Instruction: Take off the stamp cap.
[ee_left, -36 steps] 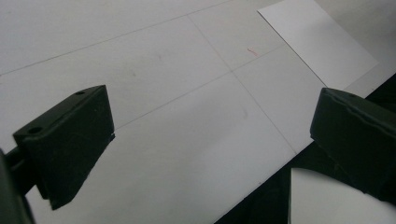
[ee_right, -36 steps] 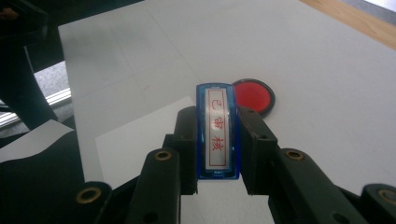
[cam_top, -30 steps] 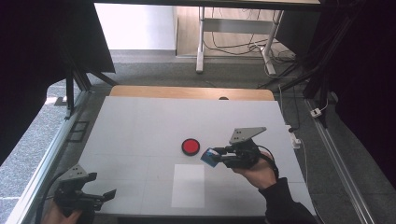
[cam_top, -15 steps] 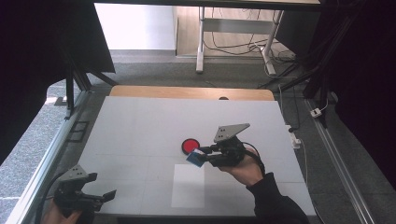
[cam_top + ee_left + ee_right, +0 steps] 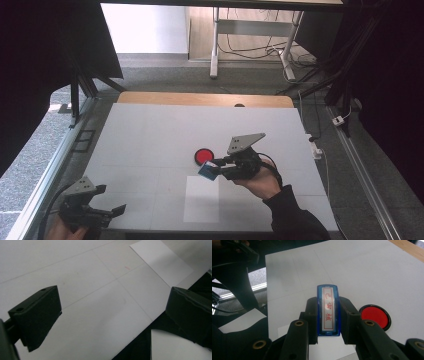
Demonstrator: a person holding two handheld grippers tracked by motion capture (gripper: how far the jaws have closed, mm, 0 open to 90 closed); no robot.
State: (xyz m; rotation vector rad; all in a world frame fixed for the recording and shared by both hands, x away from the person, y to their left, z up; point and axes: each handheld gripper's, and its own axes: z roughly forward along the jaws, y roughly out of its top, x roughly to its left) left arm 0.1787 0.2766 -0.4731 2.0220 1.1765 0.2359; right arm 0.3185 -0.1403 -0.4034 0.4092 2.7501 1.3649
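Observation:
My right gripper (image 5: 214, 170) (image 5: 328, 315) is shut on a blue stamp (image 5: 328, 310) (image 5: 207, 171) with a white label bearing red characters. It hovers over the white table (image 5: 150, 135), just above the top edge of a white sheet of paper (image 5: 201, 202). A round red ink pad (image 5: 203, 156) (image 5: 374, 316) in a black rim lies beside the stamp, on its far side. My left gripper (image 5: 107, 214) (image 5: 112, 312) rests at the table's near left corner, open, with nothing between its jaws.
The wooden strip (image 5: 200, 99) marks the table's far edge. A metal rail (image 5: 45, 180) runs along the left side. Cables and a desk frame (image 5: 215, 45) stand on the floor beyond. In the left gripper view the paper (image 5: 162, 260) lies near the front edge.
My right gripper carried the blue stamp leftward, from right of the red ink pad to just in front of it, over the paper's top edge. The left gripper stayed put.

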